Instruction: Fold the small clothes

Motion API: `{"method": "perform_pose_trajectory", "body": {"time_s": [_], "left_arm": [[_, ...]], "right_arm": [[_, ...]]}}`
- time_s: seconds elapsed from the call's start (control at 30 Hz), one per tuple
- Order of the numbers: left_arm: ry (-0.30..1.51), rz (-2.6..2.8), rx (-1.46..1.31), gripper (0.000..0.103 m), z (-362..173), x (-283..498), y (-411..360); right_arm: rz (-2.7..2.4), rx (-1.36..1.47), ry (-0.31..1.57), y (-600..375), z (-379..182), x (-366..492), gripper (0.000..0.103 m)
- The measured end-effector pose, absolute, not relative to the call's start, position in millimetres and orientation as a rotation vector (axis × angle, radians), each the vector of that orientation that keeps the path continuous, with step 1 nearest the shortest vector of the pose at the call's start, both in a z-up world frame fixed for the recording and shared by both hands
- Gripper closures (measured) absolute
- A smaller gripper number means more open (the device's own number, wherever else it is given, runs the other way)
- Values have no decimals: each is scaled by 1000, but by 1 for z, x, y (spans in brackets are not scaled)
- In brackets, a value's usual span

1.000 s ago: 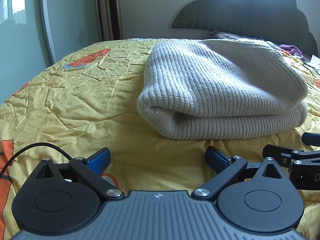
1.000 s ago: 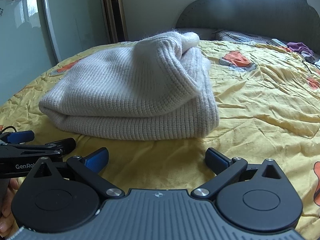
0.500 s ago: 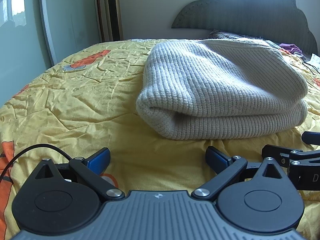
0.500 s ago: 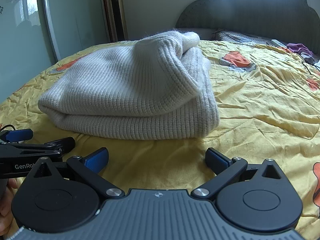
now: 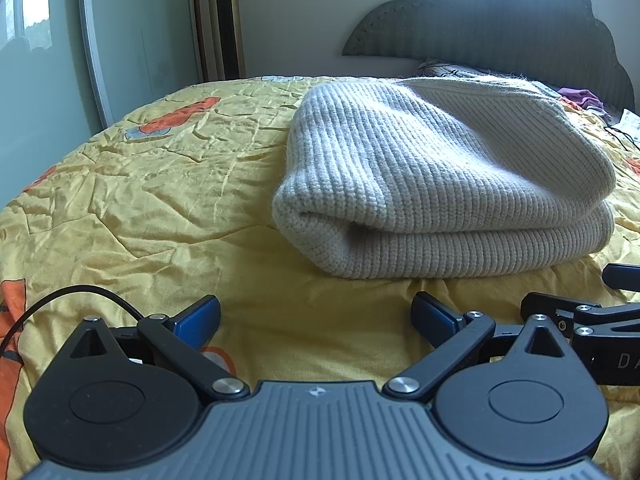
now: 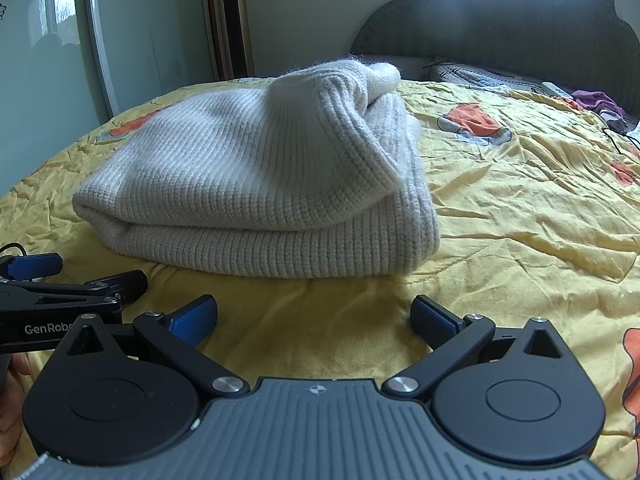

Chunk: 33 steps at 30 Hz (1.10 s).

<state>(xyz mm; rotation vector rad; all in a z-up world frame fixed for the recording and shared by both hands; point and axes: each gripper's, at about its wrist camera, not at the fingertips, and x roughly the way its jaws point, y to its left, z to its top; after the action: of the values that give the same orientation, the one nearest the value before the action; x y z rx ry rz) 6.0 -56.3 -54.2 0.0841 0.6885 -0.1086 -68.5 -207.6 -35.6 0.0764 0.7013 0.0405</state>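
Note:
A cream knitted sweater (image 5: 440, 184) lies folded in a thick stack on the yellow bedspread (image 5: 160, 208). It also shows in the right wrist view (image 6: 260, 196), with a bulging fold on top at its right end. My left gripper (image 5: 316, 316) is open and empty, low over the bedspread just in front of the sweater. My right gripper (image 6: 314, 316) is open and empty, also just in front of the sweater. Each gripper shows at the edge of the other's view: the right one (image 5: 580, 312) and the left one (image 6: 60, 284).
A dark padded headboard (image 5: 500, 32) stands behind the bed. Purple cloth (image 6: 600, 102) and a pillow (image 6: 472, 74) lie near it. A tall gold tower fan (image 5: 226, 20) and a glass sliding door (image 5: 48, 60) stand at the far left. A black cable (image 5: 72, 296) runs by my left gripper.
Both grippers stay open and almost still. The views shift only slightly; the sweater has not moved.

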Motion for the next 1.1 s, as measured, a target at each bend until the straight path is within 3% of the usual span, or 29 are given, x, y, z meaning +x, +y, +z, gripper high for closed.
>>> {"method": "perform_pose_trajectory", "body": {"time_s": [1.1], "left_arm": [[686,-107,92,0,-55,5,-57]], "right_arm": [[36,48,710,-205,-37,-67,0]]}}
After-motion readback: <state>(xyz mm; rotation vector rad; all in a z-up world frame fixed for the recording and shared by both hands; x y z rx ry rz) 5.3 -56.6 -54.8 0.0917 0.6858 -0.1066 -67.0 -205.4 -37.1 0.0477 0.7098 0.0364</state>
